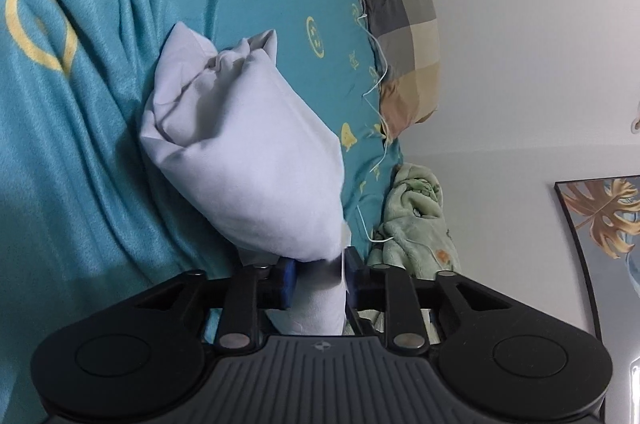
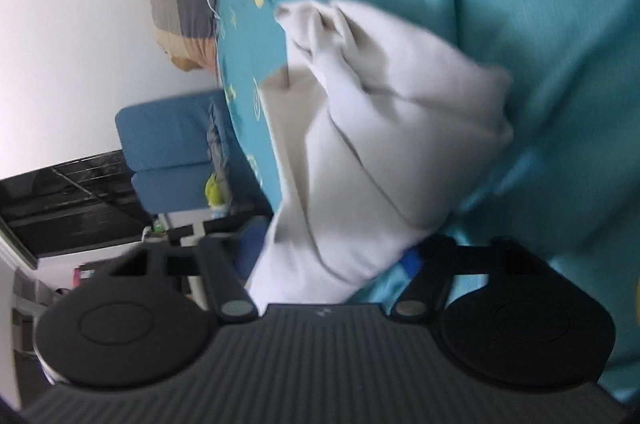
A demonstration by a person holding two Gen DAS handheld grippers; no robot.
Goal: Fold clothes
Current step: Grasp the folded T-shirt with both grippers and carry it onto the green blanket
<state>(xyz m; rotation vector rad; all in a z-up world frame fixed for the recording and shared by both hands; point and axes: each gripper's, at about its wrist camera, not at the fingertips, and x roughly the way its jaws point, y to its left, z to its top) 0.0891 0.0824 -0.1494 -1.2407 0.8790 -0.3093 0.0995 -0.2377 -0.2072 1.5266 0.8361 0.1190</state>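
Left tongs pinching white garment, right tongs likewise

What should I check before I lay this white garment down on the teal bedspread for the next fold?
1. Left hand-held gripper clamped on the white garment: ok.
2. Right hand-held gripper clamped on the garment: cannot tell, cloth hides the pads and the view is blurred.
3. Garment spread flat between the grippers: not ok, it hangs bunched.
4. Teal bedspread smooth: not ok, wrinkled.
5. Landing spot apart from the checked pillow and green blanket: cannot tell.
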